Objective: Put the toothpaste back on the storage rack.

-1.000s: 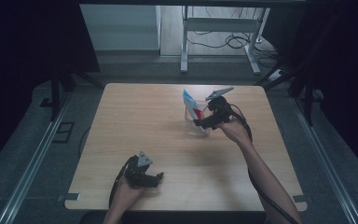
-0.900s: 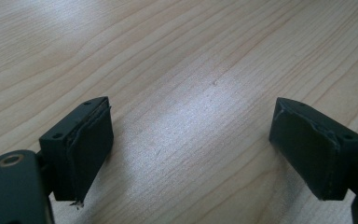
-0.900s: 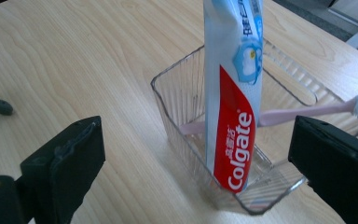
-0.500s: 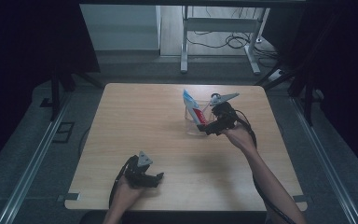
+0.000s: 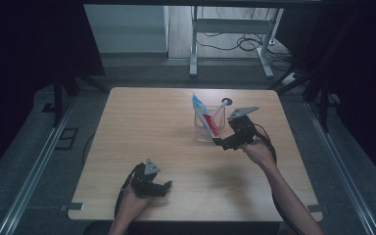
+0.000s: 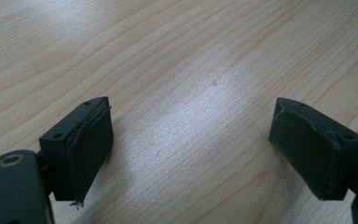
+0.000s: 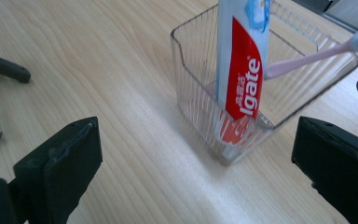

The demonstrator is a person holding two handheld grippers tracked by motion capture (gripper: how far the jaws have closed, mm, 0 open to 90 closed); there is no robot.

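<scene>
With its jaws spread, the right gripper (image 7: 191,172) is best drawn straight back so the toothpaste tube (image 7: 241,70) stays undisturbed in the clear ribbed holder (image 7: 200,107) ahead of the fingers.

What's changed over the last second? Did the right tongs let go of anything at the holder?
The right tongs drew back from the clear holder toward the person and now sit open just short of it, gripping nothing. The toothpaste tube and pink toothbrush stand in the holder as before; whether the tongs had held either, I can't tell. The left tongs stayed open, resting low near the table's front edge.
</scene>
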